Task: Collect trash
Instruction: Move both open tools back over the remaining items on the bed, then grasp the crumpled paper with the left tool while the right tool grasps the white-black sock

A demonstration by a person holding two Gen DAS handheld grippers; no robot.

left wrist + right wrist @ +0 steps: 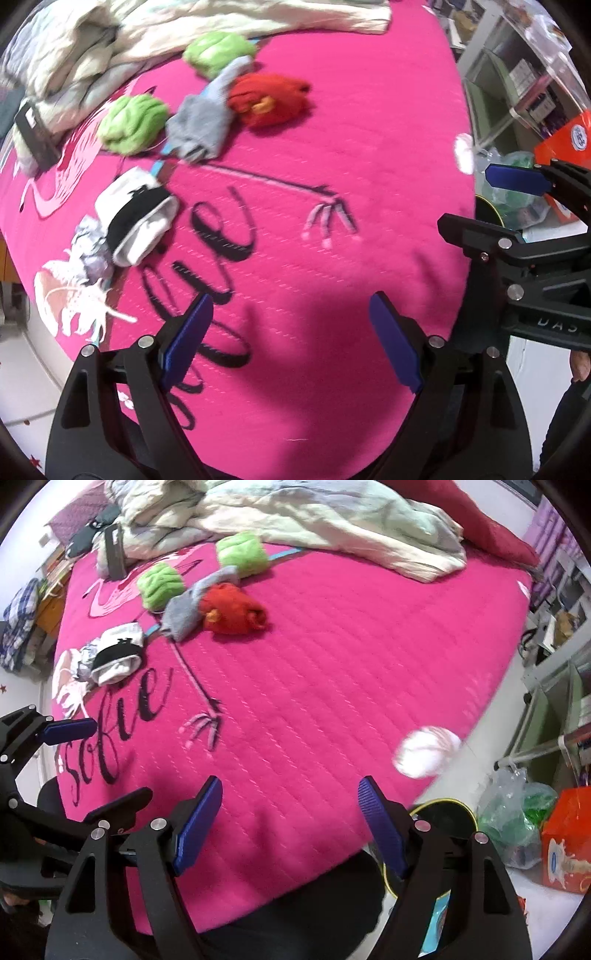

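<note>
Both the left gripper (pixel 291 339) and right gripper (pixel 290 825) hang with jaws apart, empty, over the quilted pink bedspread (pixel 314 657); a blurred white crumpled ball (pixel 426 751) sits near its edge.

both wrist cameras looked steeply down from close above the pink bed (pixel 332 147), side by side, sharing the socks (pixel 229 609) and bedding (pixel 295 517).
</note>
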